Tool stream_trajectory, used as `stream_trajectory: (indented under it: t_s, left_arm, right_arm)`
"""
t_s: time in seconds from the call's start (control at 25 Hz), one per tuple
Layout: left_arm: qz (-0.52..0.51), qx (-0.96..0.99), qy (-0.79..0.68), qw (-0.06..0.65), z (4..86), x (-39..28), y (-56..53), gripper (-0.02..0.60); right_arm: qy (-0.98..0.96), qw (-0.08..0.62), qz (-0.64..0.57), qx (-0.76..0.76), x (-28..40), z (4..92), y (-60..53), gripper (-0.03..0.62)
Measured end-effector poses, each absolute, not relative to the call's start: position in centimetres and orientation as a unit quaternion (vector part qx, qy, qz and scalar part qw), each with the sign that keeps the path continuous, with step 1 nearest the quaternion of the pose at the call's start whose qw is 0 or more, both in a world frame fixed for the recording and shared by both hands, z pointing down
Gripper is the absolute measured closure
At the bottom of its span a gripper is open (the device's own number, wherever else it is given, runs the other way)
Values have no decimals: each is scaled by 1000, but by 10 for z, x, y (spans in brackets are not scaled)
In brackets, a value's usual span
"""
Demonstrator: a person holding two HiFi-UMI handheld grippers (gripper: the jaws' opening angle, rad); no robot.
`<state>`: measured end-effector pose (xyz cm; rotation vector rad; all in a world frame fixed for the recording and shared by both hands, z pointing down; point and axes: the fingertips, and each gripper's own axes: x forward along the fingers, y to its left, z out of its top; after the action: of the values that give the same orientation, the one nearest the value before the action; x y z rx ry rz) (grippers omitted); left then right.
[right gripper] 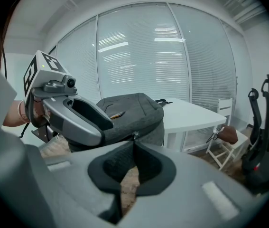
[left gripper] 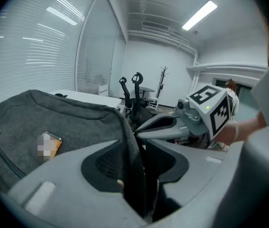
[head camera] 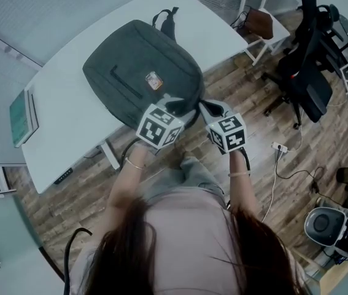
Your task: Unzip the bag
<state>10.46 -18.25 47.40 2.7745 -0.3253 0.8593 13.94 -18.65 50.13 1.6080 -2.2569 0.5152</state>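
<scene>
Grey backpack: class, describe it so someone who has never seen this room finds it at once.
Look at the white table. The grey backpack lies flat at its edge nearest the person. Unlike the thin green book at the left edge, it is bulky, with a small orange patch.

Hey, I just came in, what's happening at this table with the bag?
A person holds a gripper in each hand at a dark grey fabric backpack lying on a white table. The left gripper is open, with the backpack's near edge between its fingers. The right gripper is shut on the small metal zipper pull at that same edge. How far the zip is open cannot be told.
</scene>
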Motion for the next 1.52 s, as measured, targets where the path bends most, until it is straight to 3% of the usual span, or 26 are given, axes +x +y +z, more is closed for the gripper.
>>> stream_trajectory:
  t_s: [0.08,0.2,0.4,1.52]
  left_arm:
    - [310,939,-118,85,480,105,-182,428]
    - [310,940,-128,53,479,105,-184,494]
    - [285,947,-132,69,472,103,-184,535]
    - [253,950,-142,119,468,105,-187,543]
  right_arm:
    - [-785,158,183,570,138,501,-185,585]
    - [-778,157,182,580,139,501,-183,585]
    - [-772,170,162,591,147,496,-182,585]
    - [-848,171,123,487,194,499,-244,583]
